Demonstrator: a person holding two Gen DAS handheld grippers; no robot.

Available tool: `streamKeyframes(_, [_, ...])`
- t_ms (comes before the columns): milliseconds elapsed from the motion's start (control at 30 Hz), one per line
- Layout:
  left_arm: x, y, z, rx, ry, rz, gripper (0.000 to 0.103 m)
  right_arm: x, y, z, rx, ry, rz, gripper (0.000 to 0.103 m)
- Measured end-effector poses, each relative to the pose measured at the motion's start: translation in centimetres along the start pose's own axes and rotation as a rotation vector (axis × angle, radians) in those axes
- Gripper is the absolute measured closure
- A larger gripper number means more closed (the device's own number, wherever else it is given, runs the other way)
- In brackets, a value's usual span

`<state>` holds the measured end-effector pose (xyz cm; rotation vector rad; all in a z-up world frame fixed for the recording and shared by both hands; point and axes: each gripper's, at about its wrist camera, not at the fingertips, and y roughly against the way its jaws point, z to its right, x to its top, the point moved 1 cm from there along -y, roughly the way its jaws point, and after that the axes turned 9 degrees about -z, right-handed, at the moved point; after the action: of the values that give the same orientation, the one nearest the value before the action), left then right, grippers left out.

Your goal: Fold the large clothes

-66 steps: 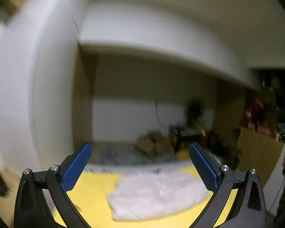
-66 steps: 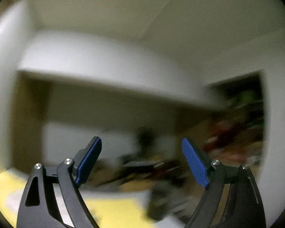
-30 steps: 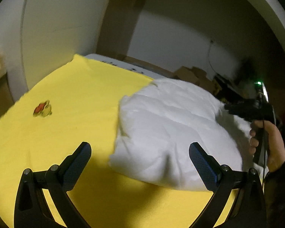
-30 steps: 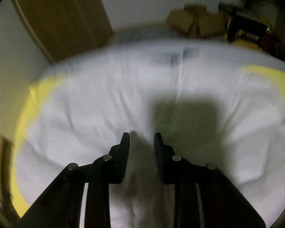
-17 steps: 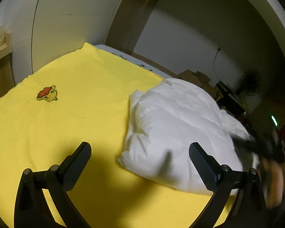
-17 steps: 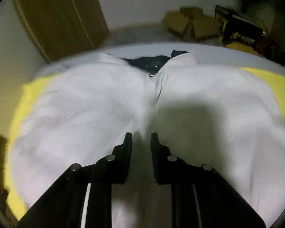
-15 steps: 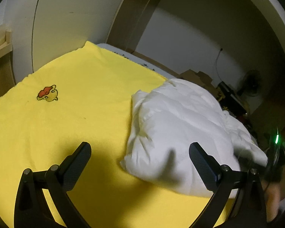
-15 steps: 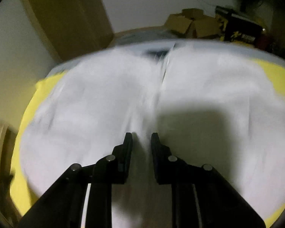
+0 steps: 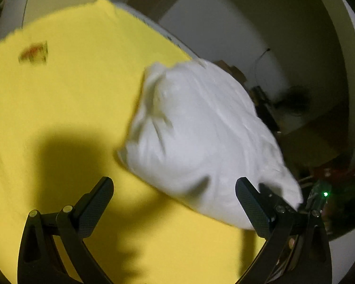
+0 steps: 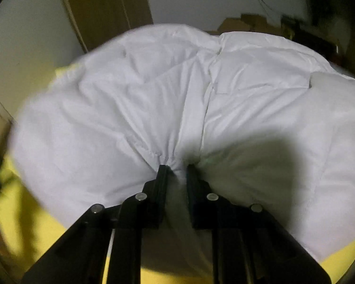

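A white padded garment (image 9: 196, 132) lies bunched on a yellow blanket (image 9: 59, 108). My left gripper (image 9: 175, 189) is open and empty, hovering above the blanket just short of the garment's near edge. My right gripper (image 10: 176, 166) is shut on a gathered fold of the white garment (image 10: 177, 99), which spreads out in front of it and rises off the blanket. The right gripper's body and the hand that holds it show at the right edge of the left wrist view (image 9: 319, 198), with a green light.
The yellow blanket carries a small red and yellow print (image 9: 33, 53) at far left. White walls and a brown door frame (image 10: 101, 11) stand behind. Cardboard boxes (image 10: 243, 24) and dark clutter sit on the floor beyond the bed.
Both grippers came down from facing the room to the bed. The right one shut on the garment's near edge and pulled it up and back, bunching it. The left stayed open and moved closer.
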<state>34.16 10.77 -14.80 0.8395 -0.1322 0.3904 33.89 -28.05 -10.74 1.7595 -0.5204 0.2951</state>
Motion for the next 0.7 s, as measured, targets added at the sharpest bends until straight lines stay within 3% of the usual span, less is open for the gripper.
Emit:
streamKeyframes(33, [-0.2,-0.1,-0.1,-0.034,0.013,-0.01,0.0,-0.3,1.2,-0.2,0.0,0.004,0.034,0.073])
streamKeyframes(100, [-0.1,-0.8,-0.4,-0.088,0.037,-0.037,0.0,-1.0,3.6,-0.6,-0.017,0.04,0.099,0.047])
streamKeyframes(400, [3.1,-5.1,-2.1,-0.176,0.162,-0.043,0.0,-3.1,7.8,-1.3,0.046,0.08,0.16,0.042])
streamKeyframes(533, [5.1,-5.8,-2.0,-0.167,0.184,-0.036,0.0,-2.5,8.0,-1.3,0.033,0.082,0.171,0.04])
streamKeyframes(700, [7.5,-6.5,-1.6,-0.132,0.151,0.002,0.002,-0.4,6.5,0.9,0.013,-0.032,0.157,0.04])
